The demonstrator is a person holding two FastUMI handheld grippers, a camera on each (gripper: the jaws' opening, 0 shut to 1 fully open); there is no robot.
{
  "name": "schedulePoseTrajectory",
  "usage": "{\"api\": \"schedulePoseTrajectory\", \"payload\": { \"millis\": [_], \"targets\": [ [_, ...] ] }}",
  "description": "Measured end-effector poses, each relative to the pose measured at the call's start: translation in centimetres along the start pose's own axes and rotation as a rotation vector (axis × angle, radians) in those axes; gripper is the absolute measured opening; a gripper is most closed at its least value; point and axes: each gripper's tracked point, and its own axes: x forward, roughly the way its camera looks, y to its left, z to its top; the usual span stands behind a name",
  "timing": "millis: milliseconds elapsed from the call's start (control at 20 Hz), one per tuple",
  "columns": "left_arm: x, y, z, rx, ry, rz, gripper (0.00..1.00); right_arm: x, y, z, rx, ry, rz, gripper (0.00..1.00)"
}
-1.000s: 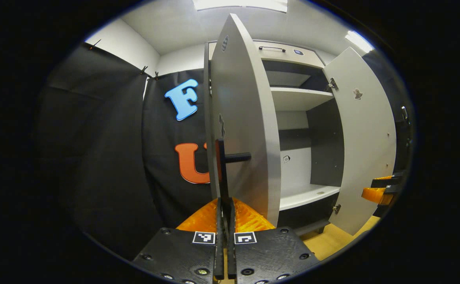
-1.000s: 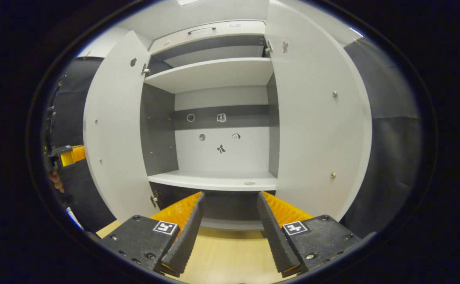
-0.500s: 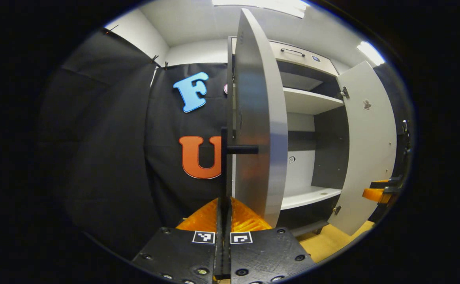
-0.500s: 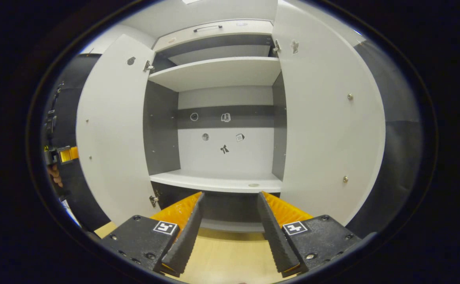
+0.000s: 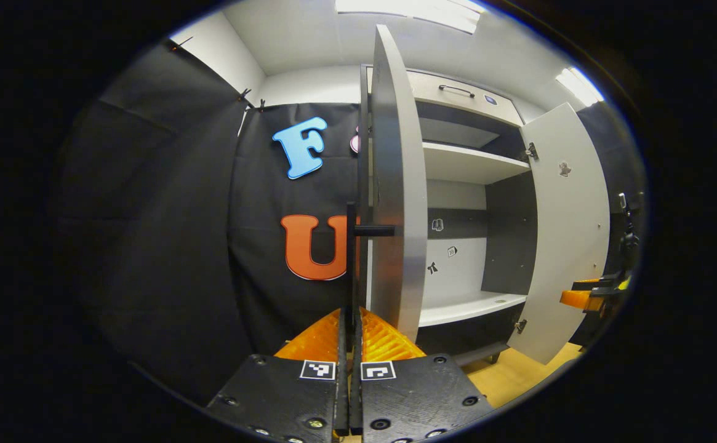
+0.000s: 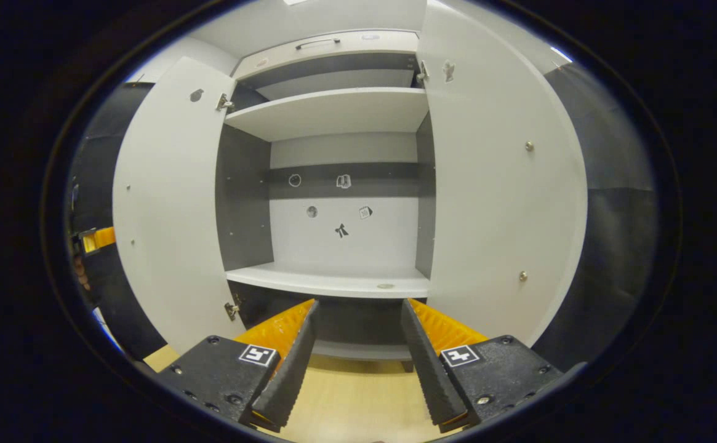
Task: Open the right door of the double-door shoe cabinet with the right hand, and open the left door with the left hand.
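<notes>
Left tool (image 5: 350, 344) around door handle (image 5: 351, 246)

Your left gripper (image 5: 349, 344) has its fingers pressed together on the thin bar between them (level, pointing forward). Your right gripper (image 6: 358, 344) holds its fingers spread apart, gripping nothing.

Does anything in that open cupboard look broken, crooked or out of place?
Nothing stands out. Both doors of the shoe cabinet hang open and straight, the left door and the right door. The shelves sit level and bare. The small stickers on the back panel are scattered, but none looks damaged.
</notes>
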Motion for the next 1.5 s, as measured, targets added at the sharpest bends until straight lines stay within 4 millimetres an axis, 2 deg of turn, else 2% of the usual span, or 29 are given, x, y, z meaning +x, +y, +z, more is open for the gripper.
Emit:
{"api": "schedulePoseTrajectory", "payload": {
  "millis": [50, 150, 250, 300, 500, 600, 650, 700, 950, 1000, 1150, 1300, 1350, 1450, 1500],
  "targets": [
    [-1.3, -0.4, 0.4, -0.016, -0.015, 0.003, 0.0, -0.1, -0.2, 0.0, 0.002, 0.0, -0.005, 0.83],
    [-3.0, -2.7, 0.9, -0.051, -0.046, -0.011, 0.0, -0.1, -0.6, 0.1, -0.007, -0.003, -0.014, 0.83],
    [-2.8, -5.0, 0.3, -0.063, -0.038, 0.003, 0.0, -0.1, -0.7, 0.5, -0.02, -0.01, -0.016, 0.83],
    [-2.2, -6.3, -0.4, -0.074, -0.017, 0.008, 0.0, -0.3, -0.6, 0.7, -0.021, -0.018, -0.011, 0.83],
    [2.5, -12.6, -3.3, -0.15, 0.054, -0.022, 0.0, -1.0, -0.2, 1.3, -0.019, -0.05, 0.003, 0.83],
    [4.3, -13.4, -4.0, -0.12, 0.051, -0.007, 0.0, -1.6, -0.2, 1.0, -0.021, -0.044, 0.006, 0.83],
    [4.6, -14.7, -4.5, -0.111, 0.06, -0.028, 0.0, -1.8, -0.6, 0.9, -0.023, -0.045, 0.0, 0.83],
    [4.9, -15.7, -4.6, -0.106, 0.063, -0.049, 0.0, -2.0, -1.0, 1.0, -0.025, -0.048, -0.01, 0.83],
    [5.8, -17.3, -4.9, -0.071, 0.081, -0.076, 0.0, -2.4, -2.2, 1.2, -0.029, -0.063, -0.04, 0.83],
    [5.8, -17.5, -4.7, -0.083, 0.07, -0.08, 0.05, -2.5, -2.1, 1.3, -0.026, -0.066, -0.039, 0.83],
    [5.6, -16.4, -3.5, -0.052, 0.019, -0.023, 0.37, -2.5, -2.2, 1.3, -0.024, -0.067, -0.038, 0.83],
    [5.4, -16.4, -3.2, -0.004, 0.011, -0.028, 0.6, -2.5, -1.9, 1.4, -0.029, -0.072, -0.039, 0.83],
    [5.4, -16.6, -3.1, -0.005, 0.007, -0.034, 0.76, -2.5, -1.8, 1.4, -0.03, -0.076, -0.038, 0.83],
    [5.2, -16.7, -2.9, -0.005, 0.005, -0.023, 0.9, -2.5, -1.6, 1.5, -0.039, -0.08, -0.038, 0.83],
    [5.1, -16.6, -3.0, 0.0, 0.011, -0.017, 0.9, -2.5, -1.6, 1.4, -0.045, -0.078, -0.042, 0.83]
  ]
}}
